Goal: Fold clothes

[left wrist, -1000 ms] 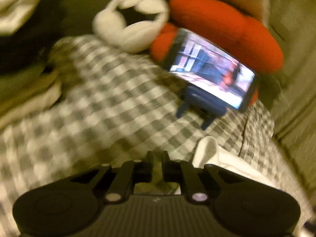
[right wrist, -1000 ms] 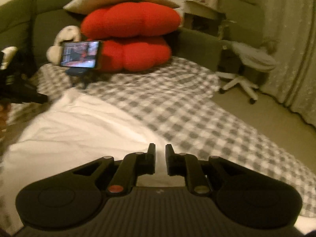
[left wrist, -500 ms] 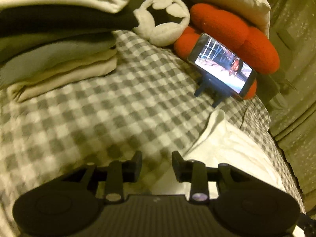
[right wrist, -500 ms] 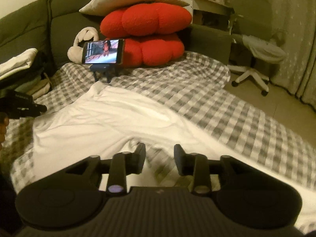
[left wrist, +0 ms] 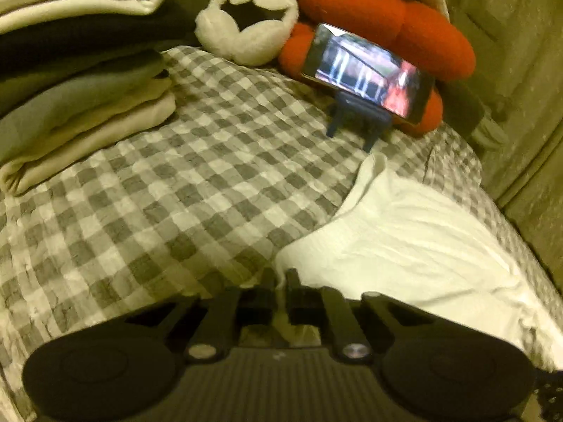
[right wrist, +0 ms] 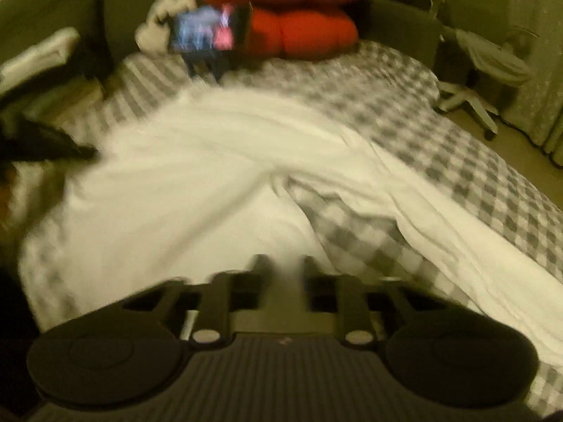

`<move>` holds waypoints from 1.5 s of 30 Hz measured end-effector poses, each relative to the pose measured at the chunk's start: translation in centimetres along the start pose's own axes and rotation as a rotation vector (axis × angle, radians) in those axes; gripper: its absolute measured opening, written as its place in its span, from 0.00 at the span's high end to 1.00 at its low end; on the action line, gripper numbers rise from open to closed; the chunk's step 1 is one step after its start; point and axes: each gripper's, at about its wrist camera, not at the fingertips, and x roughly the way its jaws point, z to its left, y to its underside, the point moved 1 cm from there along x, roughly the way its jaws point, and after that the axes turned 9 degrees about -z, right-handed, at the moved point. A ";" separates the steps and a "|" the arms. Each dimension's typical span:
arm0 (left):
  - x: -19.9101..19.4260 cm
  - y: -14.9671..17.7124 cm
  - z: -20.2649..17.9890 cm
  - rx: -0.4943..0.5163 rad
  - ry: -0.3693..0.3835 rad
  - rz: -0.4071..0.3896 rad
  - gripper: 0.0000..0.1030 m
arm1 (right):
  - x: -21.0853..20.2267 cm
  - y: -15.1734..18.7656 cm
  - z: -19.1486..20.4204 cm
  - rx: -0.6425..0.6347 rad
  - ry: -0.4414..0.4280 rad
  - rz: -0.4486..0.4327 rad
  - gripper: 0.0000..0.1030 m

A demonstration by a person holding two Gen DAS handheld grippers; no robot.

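A: Where does the white cotton garment (right wrist: 197, 190) lie from each tool?

B: It is spread across the grey-and-white checked bedcover (left wrist: 147, 190), its long axis running from the near edge away toward the propped phone on its blue stand (left wrist: 366, 74). In the left wrist view it lies ahead and to the right of the left gripper (left wrist: 280, 283), whose tips sit at the cloth's near-left corner. In the right wrist view it fans out straight ahead of the right gripper (right wrist: 281, 267).

A: And the jaws?

B: The left pair is drawn narrow with a sliver of white cloth between the fingers; I judge it pinches that corner. The right pair stands a moderate gap apart with white cloth showing between the tips, though blur keeps me from saying whether it touches the fabric.

A: How does the cloth look?

B: Thin, soft, wrinkled. One strip trails off to the right in the right wrist view, and a wedge of checked cover shows between it and the main body, so it is not flat.

A: Which arm leads the next move?

B: Probably the left, since it seems to have an edge already. A stack of folded clothes in cream, grey and black (left wrist: 81, 81) waits on the far left.
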 end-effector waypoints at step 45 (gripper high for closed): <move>2.1 -3.0 -3.3 0.131 0.061 0.001 0.57 | -0.6 -0.8 -3.3 0.175 0.008 -0.073 0.57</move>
